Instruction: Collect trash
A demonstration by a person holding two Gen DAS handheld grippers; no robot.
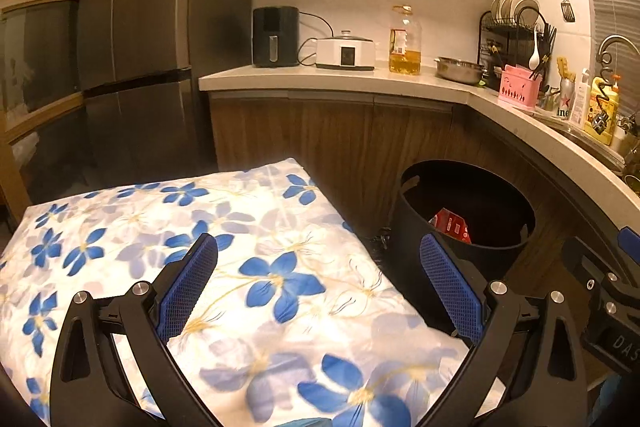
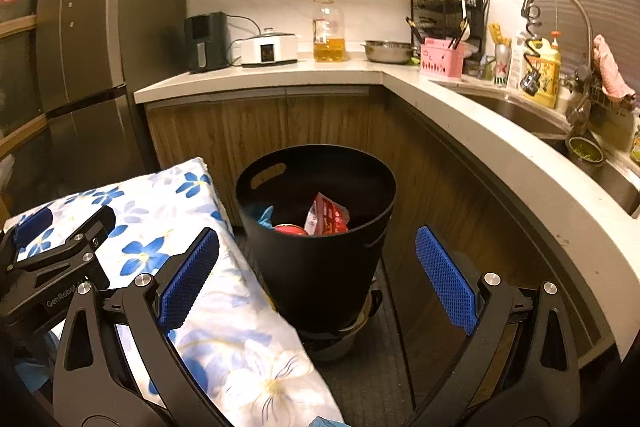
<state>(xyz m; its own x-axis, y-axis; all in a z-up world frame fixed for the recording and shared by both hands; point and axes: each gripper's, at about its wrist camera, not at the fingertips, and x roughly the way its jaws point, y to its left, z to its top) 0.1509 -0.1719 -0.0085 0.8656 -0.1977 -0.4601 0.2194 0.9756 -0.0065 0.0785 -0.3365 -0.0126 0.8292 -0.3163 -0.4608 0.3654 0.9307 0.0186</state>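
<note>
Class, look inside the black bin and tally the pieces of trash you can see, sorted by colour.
Red: 2, a wrapper and a round lid or can
Blue: 1, a crumpled piece
Total: 3 showing in the bin; more may be hidden.

Left gripper [image 1: 318, 281] is sitting low centre in its own view, jaws spread wide, nothing between the blue pads [image 1: 188, 287]. Both fingers are angling up and inward from the bottom corners. Right gripper [image 2: 318, 277] is posing the same in its view: jaws wide apart, blue pads [image 2: 444, 281] bare, gripping nothing. The left gripper is also showing at the left edge of the right view, and part of the right gripper at the lower right edge of the left view, so the two are sitting side by side, near each other, both pointing forward.
</note>
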